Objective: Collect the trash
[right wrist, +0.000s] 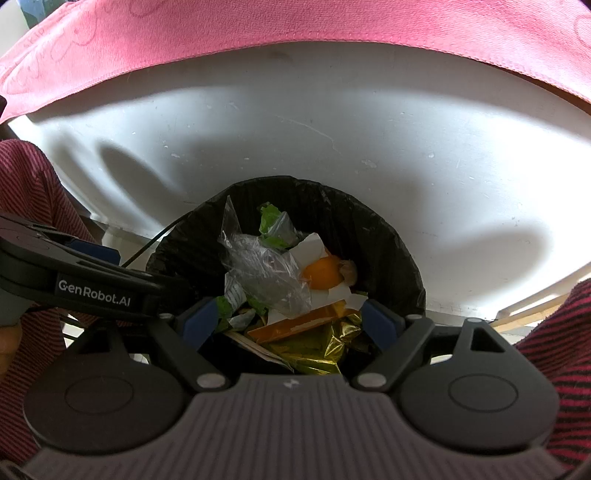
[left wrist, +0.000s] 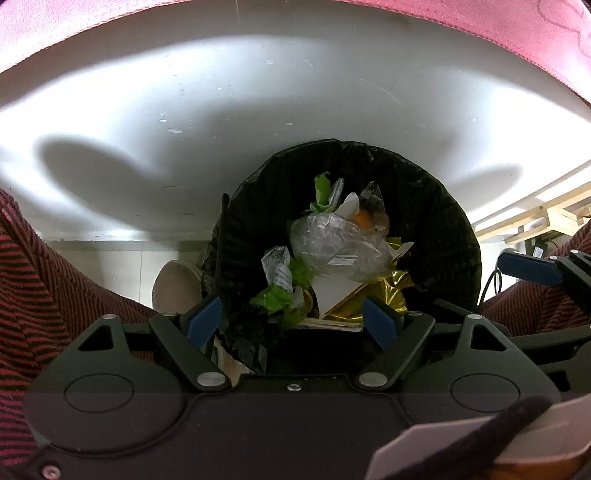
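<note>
A round bin with a black liner (left wrist: 424,206) (right wrist: 369,229) stands on the floor below both grippers. Inside lie crumpled clear plastic (left wrist: 332,240) (right wrist: 266,273), green wrappers (left wrist: 280,295) (right wrist: 271,218), gold foil (left wrist: 384,291) (right wrist: 317,350), white paper (left wrist: 332,291) and an orange peel (right wrist: 323,271). My left gripper (left wrist: 293,319) hangs open over the bin's near rim with nothing between its blue pads. My right gripper (right wrist: 288,317) is open above the trash too, holding nothing. Each gripper shows at the edge of the other's view, the left one (right wrist: 74,273) and the right one (left wrist: 532,269).
A white table side (left wrist: 258,110) (right wrist: 332,129) rises behind the bin, topped by a pink cloth (left wrist: 480,22) (right wrist: 258,29). A pale paper cup (left wrist: 177,284) lies on the floor left of the bin. The person's red striped trouser legs (left wrist: 44,277) (right wrist: 554,325) flank the bin. A wooden pallet (left wrist: 546,218) sits at right.
</note>
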The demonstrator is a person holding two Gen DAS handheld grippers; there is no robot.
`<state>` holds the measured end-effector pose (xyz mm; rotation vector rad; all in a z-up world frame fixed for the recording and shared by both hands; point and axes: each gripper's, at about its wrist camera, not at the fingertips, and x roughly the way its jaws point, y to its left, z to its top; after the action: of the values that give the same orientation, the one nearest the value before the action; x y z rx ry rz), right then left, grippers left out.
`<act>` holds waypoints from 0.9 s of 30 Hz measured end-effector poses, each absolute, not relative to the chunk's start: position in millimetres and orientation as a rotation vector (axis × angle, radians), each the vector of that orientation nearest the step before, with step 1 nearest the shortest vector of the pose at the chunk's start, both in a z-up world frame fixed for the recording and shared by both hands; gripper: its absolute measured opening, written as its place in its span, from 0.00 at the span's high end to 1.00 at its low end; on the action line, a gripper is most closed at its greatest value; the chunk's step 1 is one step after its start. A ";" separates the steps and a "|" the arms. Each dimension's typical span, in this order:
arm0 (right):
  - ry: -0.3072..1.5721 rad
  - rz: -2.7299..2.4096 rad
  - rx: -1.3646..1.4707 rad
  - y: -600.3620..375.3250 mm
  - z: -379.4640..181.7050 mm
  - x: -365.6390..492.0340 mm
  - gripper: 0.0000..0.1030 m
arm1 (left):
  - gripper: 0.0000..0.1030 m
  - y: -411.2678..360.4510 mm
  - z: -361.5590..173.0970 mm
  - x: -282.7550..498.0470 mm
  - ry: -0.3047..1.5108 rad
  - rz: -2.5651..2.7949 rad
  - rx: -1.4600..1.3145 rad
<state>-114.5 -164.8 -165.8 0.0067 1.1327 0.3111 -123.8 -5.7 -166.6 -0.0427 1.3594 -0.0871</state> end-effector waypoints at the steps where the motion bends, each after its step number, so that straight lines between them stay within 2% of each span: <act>1: 1.133 0.311 0.007 -164.8 -165.9 -114.7 0.11 | 0.20 -6.0 -166.6 -123.7 1.360 -0.087 -0.042; 27: 1.134 0.313 0.006 -165.5 -166.1 -114.1 0.10 | 0.20 -5.2 -167.7 -123.4 1.363 -0.088 -0.044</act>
<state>-114.1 -165.5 -166.1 0.0064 1.1338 0.3134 -123.4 -5.2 -167.7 -0.0443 1.3631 -0.0875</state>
